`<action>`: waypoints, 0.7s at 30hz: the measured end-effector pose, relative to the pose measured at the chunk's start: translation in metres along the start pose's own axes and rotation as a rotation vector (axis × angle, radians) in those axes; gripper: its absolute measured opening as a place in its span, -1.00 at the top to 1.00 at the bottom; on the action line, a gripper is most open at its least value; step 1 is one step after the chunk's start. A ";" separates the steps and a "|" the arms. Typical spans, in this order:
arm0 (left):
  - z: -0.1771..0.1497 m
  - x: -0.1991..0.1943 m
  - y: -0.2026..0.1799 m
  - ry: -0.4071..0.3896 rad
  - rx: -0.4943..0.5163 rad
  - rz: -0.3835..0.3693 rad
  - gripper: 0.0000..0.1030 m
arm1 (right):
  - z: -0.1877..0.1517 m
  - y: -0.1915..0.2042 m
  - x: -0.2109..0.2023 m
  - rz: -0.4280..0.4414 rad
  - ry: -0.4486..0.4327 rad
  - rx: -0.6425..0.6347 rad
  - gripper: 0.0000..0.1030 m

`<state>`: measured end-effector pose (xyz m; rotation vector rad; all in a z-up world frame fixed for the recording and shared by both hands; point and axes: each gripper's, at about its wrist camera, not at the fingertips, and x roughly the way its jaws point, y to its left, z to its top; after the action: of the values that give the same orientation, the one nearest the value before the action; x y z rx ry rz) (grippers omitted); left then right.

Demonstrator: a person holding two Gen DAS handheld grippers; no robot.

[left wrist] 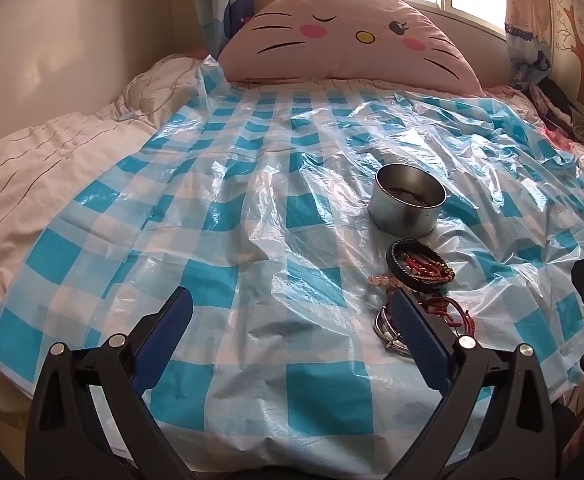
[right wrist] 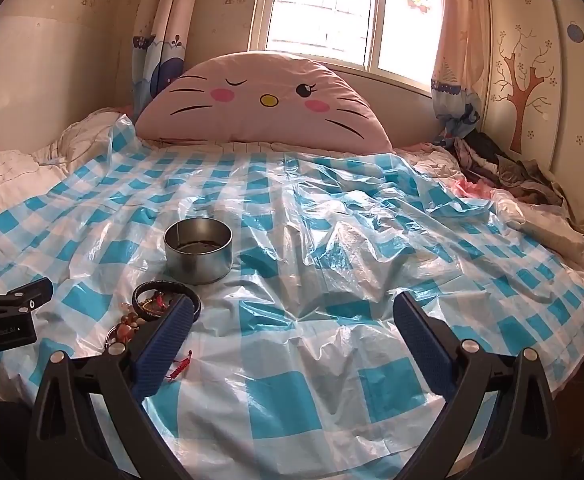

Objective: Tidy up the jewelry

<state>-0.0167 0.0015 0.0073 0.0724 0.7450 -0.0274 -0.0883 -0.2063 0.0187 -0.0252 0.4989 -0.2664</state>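
Jewelry lies in a small heap on a crinkled plastic sheet of blue and white checks [left wrist: 252,184] that covers a bed, somewhat toward the sheet's near edge and well in from its side edges. At the far end of the heap sits a black braided bracelet [left wrist: 401,266] ringed around red and brown beaded strands [left wrist: 427,269]; pale round beads [left wrist: 381,279] lie just beside it, and nearer the front edge rest red cord bracelets [left wrist: 453,314] and a silver bangle [left wrist: 387,332], partly hidden behind a blue finger pad. Just beyond the heap, toward the sheet's middle, stands a round silver metal tin [left wrist: 407,206], open at the top, with something dark inside that is too small to make out. The left gripper [left wrist: 292,308] is spread fully wide and grips nothing, its right finger over the near part of the heap. The right gripper [right wrist: 293,314] is likewise spread wide and empty, over bare sheet, with the heap behind its left finger. A pink cat-face pillow [left wrist: 343,36] leans at the head of the bed below a bright window [right wrist: 323,8].
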 end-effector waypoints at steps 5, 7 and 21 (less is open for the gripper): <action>0.000 0.001 0.000 0.008 0.002 0.004 -0.85 | -0.001 0.002 0.000 -0.003 -0.008 0.004 -0.86; 0.001 0.001 0.000 0.009 0.002 0.003 -0.85 | -0.001 0.003 0.000 -0.002 -0.010 0.006 -0.86; 0.000 0.002 -0.001 0.012 0.006 0.007 -0.85 | 0.000 0.005 0.003 0.012 -0.004 -0.012 -0.86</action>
<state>-0.0153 0.0010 0.0063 0.0808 0.7567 -0.0228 -0.0846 -0.2019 0.0164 -0.0348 0.4966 -0.2512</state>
